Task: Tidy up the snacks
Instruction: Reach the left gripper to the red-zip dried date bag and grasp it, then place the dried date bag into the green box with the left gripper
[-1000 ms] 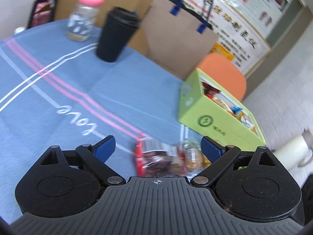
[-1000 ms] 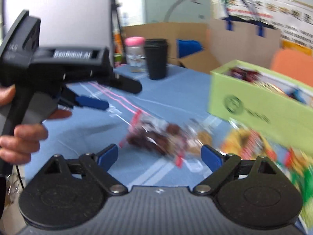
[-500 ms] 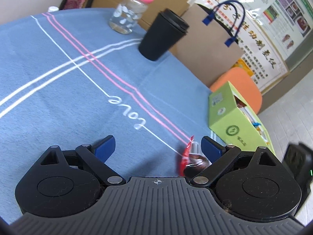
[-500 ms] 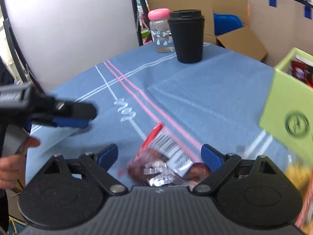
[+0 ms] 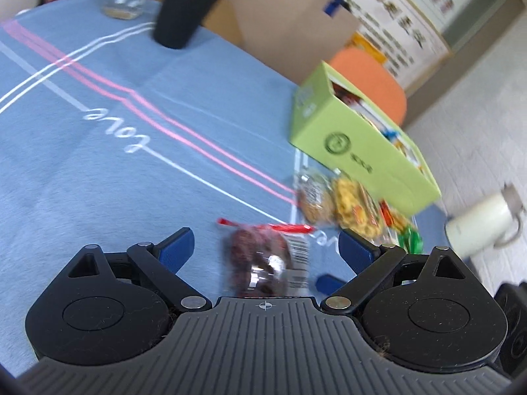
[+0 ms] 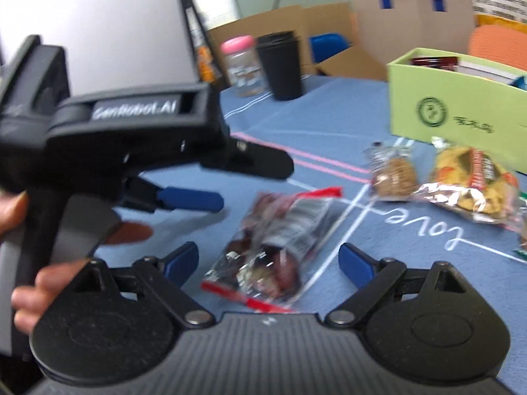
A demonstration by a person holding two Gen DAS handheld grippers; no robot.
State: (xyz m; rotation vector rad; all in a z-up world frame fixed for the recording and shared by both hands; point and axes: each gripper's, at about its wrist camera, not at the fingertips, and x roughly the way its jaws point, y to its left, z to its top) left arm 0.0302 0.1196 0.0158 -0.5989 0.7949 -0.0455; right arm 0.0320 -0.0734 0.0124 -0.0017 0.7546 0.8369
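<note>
A clear packet of dark red snacks with red sealed ends (image 5: 263, 263) (image 6: 273, 240) lies on the blue tablecloth (image 5: 98, 171). My left gripper (image 5: 265, 247) is open with the packet between its fingers. My right gripper (image 6: 268, 258) is open over the same packet from the other side. The left gripper shows in the right wrist view (image 6: 187, 197), held by a hand at the left. A green box (image 5: 355, 144) (image 6: 461, 112) holds several snacks. A cookie packet (image 6: 395, 171) and a yellow snack packet (image 6: 471, 187) lie beside the box.
A black lidded cup (image 5: 187, 6) (image 6: 280, 65) and a pink-capped jar (image 6: 242, 62) stand at the table's far side. A brown paper bag (image 5: 290, 26) and an orange chair (image 5: 372, 75) are behind the table. A white mug (image 5: 481, 223) is off the table at right.
Both views have swung about. The red snack packet now lies between the fingers of both open grippers, and the left gripper has come close beside the right one.
</note>
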